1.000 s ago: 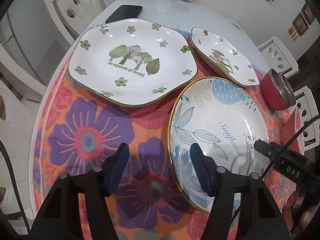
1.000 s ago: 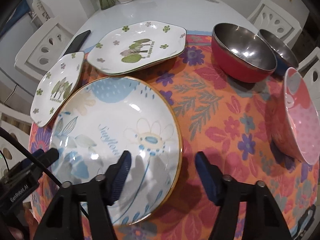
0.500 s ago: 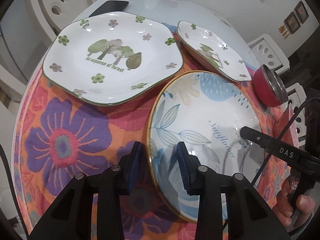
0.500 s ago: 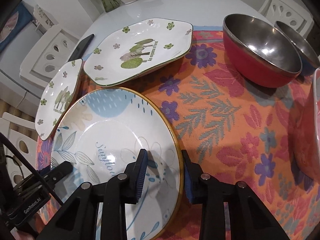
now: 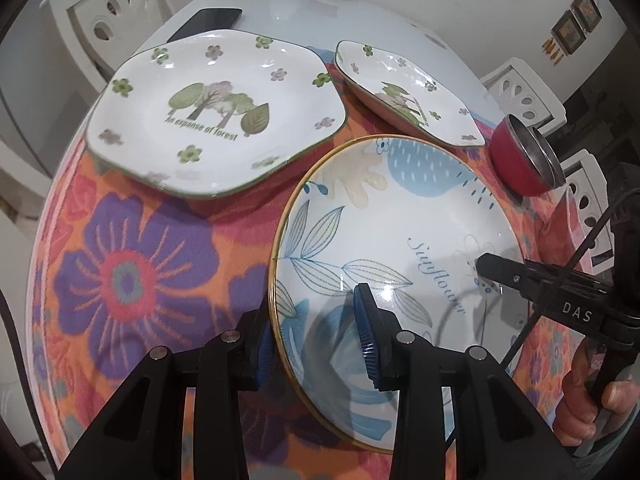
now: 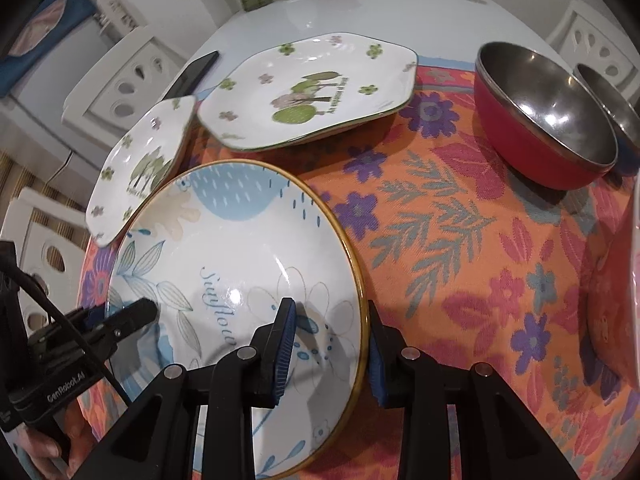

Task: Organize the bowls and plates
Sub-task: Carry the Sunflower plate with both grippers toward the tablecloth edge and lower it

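A round blue-and-white sunflower plate [image 5: 400,240] [image 6: 240,248] with a gold rim lies on the floral cloth. My left gripper [image 5: 316,340] is shut on the plate's left rim, one blue pad inside and one outside. My right gripper [image 6: 330,350] is shut on the opposite rim in the same way. Each gripper also shows in the other's view: the right gripper [image 5: 504,272] and the left gripper [image 6: 132,314]. Beyond lie a large forest plate [image 5: 216,112] [image 6: 312,88] and a small forest plate [image 5: 408,92] [image 6: 140,168].
A red steel bowl [image 6: 544,120] [image 5: 520,160] stands at the right, with a blue bowl [image 6: 608,96] behind it. A pink bowl [image 6: 616,312] is at the right edge. A black phone [image 5: 208,22] lies on the bare table beyond the cloth. White chairs [image 5: 116,12] ring the table.
Both grippers went from open over the plate's edges to shut on its rim. Both now sit closer in on the plate.
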